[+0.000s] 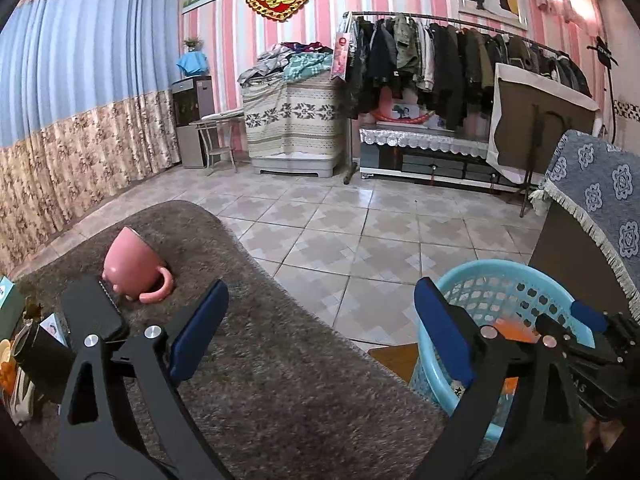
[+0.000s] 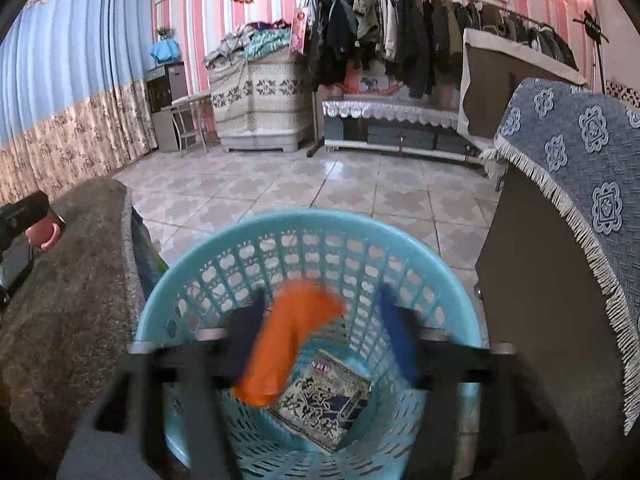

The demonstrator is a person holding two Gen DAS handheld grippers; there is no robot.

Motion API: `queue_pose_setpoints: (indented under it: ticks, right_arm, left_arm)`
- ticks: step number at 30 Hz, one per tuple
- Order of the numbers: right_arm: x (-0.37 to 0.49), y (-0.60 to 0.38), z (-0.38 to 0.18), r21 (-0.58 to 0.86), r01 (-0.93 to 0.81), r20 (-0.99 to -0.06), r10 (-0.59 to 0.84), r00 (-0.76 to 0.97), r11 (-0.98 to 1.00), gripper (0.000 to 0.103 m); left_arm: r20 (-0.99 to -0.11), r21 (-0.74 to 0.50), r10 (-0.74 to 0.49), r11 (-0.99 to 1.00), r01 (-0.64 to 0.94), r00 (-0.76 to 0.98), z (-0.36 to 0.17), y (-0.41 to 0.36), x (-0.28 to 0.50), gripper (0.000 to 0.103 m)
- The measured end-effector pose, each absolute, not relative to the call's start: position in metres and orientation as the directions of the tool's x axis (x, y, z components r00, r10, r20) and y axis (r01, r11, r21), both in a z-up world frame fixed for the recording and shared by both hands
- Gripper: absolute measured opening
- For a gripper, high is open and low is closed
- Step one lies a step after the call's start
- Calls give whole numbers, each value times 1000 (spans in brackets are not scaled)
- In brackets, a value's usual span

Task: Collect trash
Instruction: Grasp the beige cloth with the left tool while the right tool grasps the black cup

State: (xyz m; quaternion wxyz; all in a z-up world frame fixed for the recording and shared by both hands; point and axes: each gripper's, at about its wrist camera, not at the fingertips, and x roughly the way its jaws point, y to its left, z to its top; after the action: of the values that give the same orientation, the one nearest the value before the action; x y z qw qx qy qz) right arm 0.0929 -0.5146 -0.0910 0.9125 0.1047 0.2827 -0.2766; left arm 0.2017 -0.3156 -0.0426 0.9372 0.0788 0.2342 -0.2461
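A light blue plastic basket [image 2: 304,220] stands on the floor beside the table; a printed packet [image 2: 324,404] lies in its bottom. My right gripper [image 2: 320,300] hovers over the basket with its fingers apart. A blurred orange wrapper [image 2: 288,344] sits loose between them, near the left finger and not spanning the gap. In the left wrist view the basket [image 1: 500,276] is at lower right, with the right gripper [image 1: 592,332] over it. My left gripper [image 1: 320,292] stands wide open above the brown shaggy table cover [image 1: 260,360], nothing between its fingers. A pink mug [image 1: 132,264] lies on its side ahead of its left finger.
A dark cabinet draped with a blue patterned cloth [image 2: 580,152] stands close to the basket's right. Small cluttered items [image 1: 24,340] crowd the table's left edge. Tiled floor [image 1: 360,232] stretches to a clothes rack [image 1: 460,52] and a low cabinet at the far wall.
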Motion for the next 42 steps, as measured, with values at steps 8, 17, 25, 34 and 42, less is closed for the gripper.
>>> queue_pose_setpoints:
  ticks: [8, 17, 25, 34, 42]
  right_arm:
    - [89, -497, -65, -10, 561, -526, -482, 701, 828, 97]
    - [95, -444, -35, -28, 500, -462, -455, 762, 866, 98]
    - [118, -363, -34, -27, 315, -452, -293, 842, 949, 98]
    - [151, -284, -52, -75, 139, -493, -158, 856, 987, 98]
    - [160, -256, -66, -105, 77, -534, -121, 836, 991, 98]
  left_arm:
    - [-463, -14, -422, 883, 470, 779, -25, -290, 197, 95]
    - [-456, 28, -341, 918, 396, 822, -17, -227, 181, 98]
    - [-466, 64, -169, 973, 224, 869, -20, -121, 174, 98]
    - [-545, 104, 30, 994, 32, 838, -60, -1, 198, 97]
    - [-681, -18, -38, 999, 36, 731, -109, 37, 236, 73]
